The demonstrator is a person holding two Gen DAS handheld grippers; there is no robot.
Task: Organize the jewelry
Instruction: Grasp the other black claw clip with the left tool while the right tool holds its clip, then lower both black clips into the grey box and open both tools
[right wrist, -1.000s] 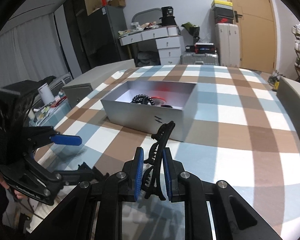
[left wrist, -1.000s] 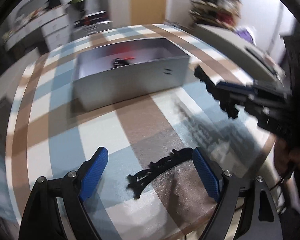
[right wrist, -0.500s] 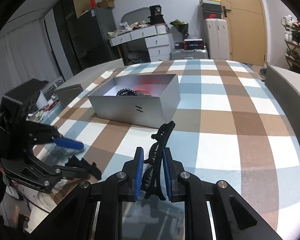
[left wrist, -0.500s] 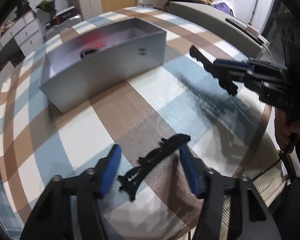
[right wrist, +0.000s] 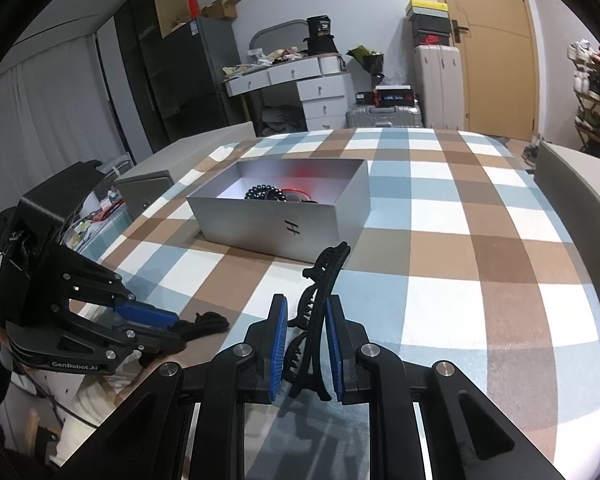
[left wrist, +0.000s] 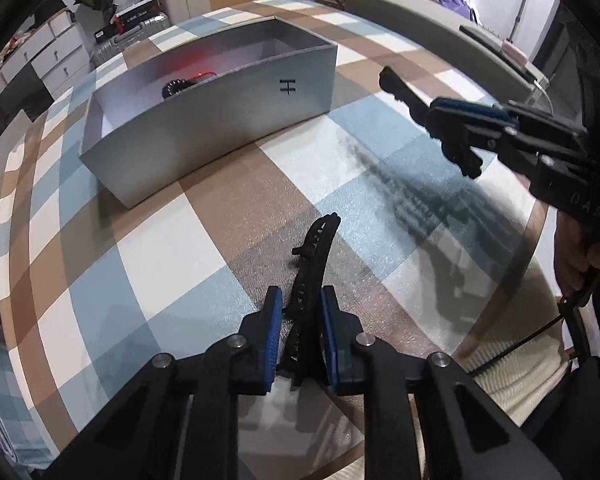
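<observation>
A silver box (left wrist: 220, 120) marked "H" stands on the checked tablecloth; it also shows in the right wrist view (right wrist: 284, 220) with a black bead bracelet (right wrist: 264, 193) and something red inside. My left gripper (left wrist: 300, 328) is shut on a black hair clip (left wrist: 314, 264) lying low on the cloth near the table's front edge. My right gripper (right wrist: 306, 340) is shut on a second black hair clip (right wrist: 322, 284) and holds it above the cloth, right of the box. The right gripper also shows in the left wrist view (left wrist: 460, 128).
The table's front edge (left wrist: 500, 312) runs close on the right of my left gripper. A grey cabinet (right wrist: 580, 200) flanks the table's right side. Drawers, suitcases and a door stand beyond the far end.
My left gripper has closed from wide open onto the hair clip on the cloth, which now points forward between the fingers. My right gripper keeps its clip and has drifted little.
</observation>
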